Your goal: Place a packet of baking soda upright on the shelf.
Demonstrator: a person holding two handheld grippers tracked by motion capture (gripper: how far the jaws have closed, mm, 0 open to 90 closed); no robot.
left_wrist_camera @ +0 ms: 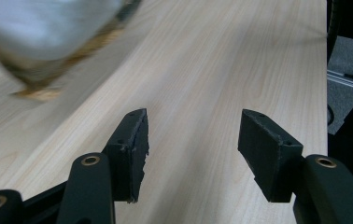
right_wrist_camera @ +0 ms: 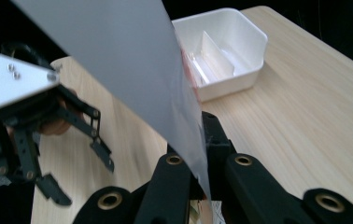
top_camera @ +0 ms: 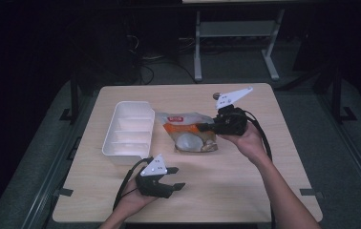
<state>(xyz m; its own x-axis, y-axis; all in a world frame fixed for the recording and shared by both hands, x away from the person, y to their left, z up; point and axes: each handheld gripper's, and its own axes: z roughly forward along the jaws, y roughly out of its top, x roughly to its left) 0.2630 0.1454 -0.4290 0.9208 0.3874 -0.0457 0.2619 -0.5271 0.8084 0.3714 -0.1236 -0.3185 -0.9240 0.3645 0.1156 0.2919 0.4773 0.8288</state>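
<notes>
Snack bag of clear and orange crinkly plastic [top_camera: 188,131] lies mid-table beside the white divided plastic tray [top_camera: 127,130]; we judge it light, limp and slippery, best pinched at its flat sealed edge. Our right gripper [top_camera: 202,127] has its fingers pressed together on that edge, which the right gripper view shows up close. Our left gripper [top_camera: 175,178] hovers with its fingers spread, nothing between them.
</notes>
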